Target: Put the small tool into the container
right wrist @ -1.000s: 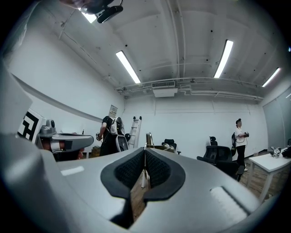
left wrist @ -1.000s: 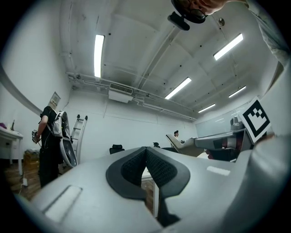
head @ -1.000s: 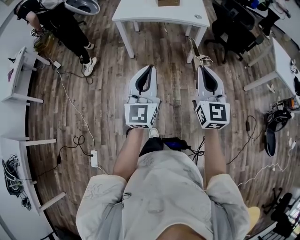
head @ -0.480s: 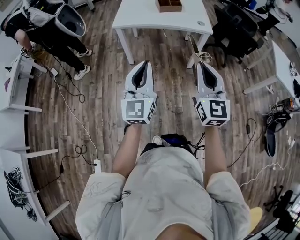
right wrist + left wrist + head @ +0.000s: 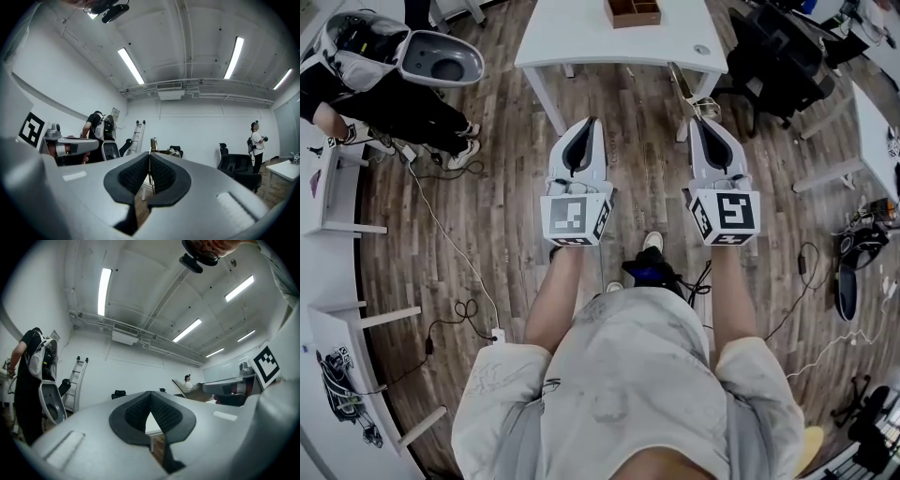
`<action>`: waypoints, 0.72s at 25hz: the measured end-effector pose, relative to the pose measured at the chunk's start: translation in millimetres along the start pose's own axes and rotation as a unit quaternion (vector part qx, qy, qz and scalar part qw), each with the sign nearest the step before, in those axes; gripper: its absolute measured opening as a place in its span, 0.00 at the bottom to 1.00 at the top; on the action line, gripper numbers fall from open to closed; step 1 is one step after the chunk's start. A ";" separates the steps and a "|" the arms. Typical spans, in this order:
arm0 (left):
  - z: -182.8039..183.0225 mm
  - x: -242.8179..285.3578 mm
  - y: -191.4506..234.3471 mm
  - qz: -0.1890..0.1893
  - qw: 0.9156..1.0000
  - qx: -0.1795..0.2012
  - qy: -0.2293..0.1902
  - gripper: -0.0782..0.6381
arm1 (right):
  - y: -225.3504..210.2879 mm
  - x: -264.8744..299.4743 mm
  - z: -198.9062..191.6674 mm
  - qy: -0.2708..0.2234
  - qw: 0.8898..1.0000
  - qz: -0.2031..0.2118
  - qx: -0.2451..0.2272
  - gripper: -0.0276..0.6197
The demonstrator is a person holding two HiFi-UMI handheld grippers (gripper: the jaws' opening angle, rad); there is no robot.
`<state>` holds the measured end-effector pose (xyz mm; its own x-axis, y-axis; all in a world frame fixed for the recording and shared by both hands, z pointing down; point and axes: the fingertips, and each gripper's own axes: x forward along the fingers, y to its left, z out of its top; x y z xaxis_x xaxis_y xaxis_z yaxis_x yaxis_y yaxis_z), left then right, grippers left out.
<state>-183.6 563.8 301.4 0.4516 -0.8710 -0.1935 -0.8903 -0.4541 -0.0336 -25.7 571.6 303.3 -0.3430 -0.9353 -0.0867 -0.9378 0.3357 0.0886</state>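
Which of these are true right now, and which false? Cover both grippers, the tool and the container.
1. The right gripper is shut on the small tool. True.
2. The left gripper holds a tool too. False: its jaws are together with nothing between them.
3. The container sits on the white table. True.
4. The small tool lies in the container. False: it is in the right gripper, apart from the container.

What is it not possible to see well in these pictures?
- Container: head view, the top edge cuts it off.
- Small tool in the right tongs: too thin in head and right gripper views to tell its kind.
- Round thing on the table: too small.
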 end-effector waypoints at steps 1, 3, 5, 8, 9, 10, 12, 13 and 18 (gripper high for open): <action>-5.9 19.9 -1.0 0.000 1.000 0.001 0.002 0.11 | -14.2 13.6 -4.8 0.000 1.000 0.002 0.001 0.06; -18.6 65.1 -4.4 -0.001 1.000 -0.004 0.006 0.11 | -47.9 43.3 -14.1 0.000 1.000 0.006 0.006 0.06; -32.5 112.6 -6.4 0.002 1.000 -0.017 0.012 0.11 | -85.0 74.4 -22.6 -0.001 1.000 0.010 0.011 0.06; -50.0 172.5 -5.4 0.011 1.000 -0.019 0.020 0.11 | -129.2 117.2 -33.9 -0.001 1.000 0.016 0.016 0.06; -54.3 189.8 -5.4 0.012 1.000 -0.016 0.022 0.11 | -140.5 130.1 -37.9 0.000 1.000 0.019 0.018 0.06; -58.3 207.2 -6.4 0.014 1.000 -0.013 0.023 0.11 | -152.1 142.6 -42.3 0.000 1.000 0.023 0.020 0.06; -66.0 244.5 -12.4 0.015 1.000 -0.005 0.023 0.11 | -178.6 166.5 -51.6 0.002 0.999 0.030 0.021 0.06; -69.7 263.7 -16.3 0.016 1.000 -0.002 0.022 0.11 | -193.2 178.0 -56.0 0.002 0.999 0.033 0.021 0.06; -84.7 350.0 -28.3 0.024 1.000 0.007 0.018 0.11 | -260.6 232.9 -71.5 0.004 0.999 0.047 0.026 0.06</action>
<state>4.6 255.9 317.7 0.4108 -0.8977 -0.1595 -0.9112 -0.4100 -0.0394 142.6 258.3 330.9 -0.4289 -0.9004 -0.0728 -0.9033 0.4267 0.0436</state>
